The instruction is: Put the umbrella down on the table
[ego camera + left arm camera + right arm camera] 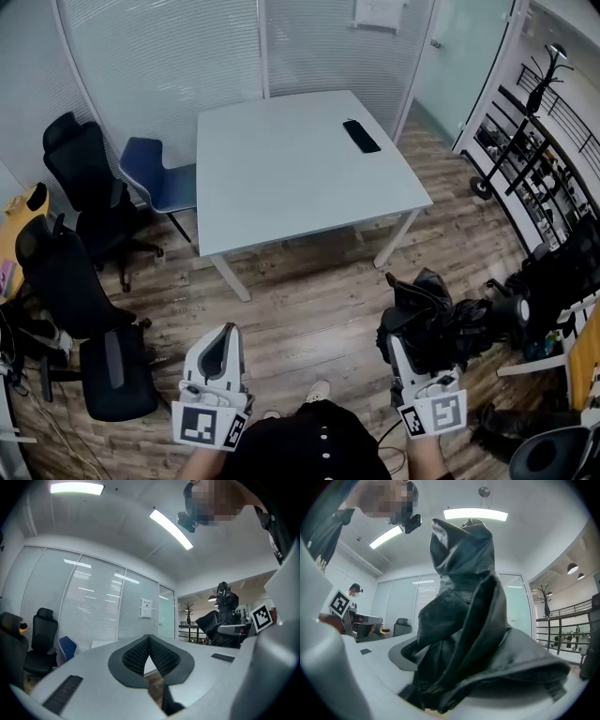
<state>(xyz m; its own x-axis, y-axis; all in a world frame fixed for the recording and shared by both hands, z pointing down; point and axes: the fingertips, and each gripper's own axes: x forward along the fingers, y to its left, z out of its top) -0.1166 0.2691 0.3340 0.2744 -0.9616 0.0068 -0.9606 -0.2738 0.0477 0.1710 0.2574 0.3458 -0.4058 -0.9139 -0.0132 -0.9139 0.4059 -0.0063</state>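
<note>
So the right tool (403, 336) is clamped on a black folded fabric umbrella (464, 620), which bunches up above its jaws and isn't on the table. The left tool (149, 637) has its pads pressed together at the tips with nothing in them. The white square tabletop (291, 159) is ahead, across a stretch of brown wooden floor (309, 300). A flat black device (361, 136) lies near its far right corner. A blue plastic chair (155, 178) sits at its left side, and black office chairs (80, 300) stand further left.
</note>
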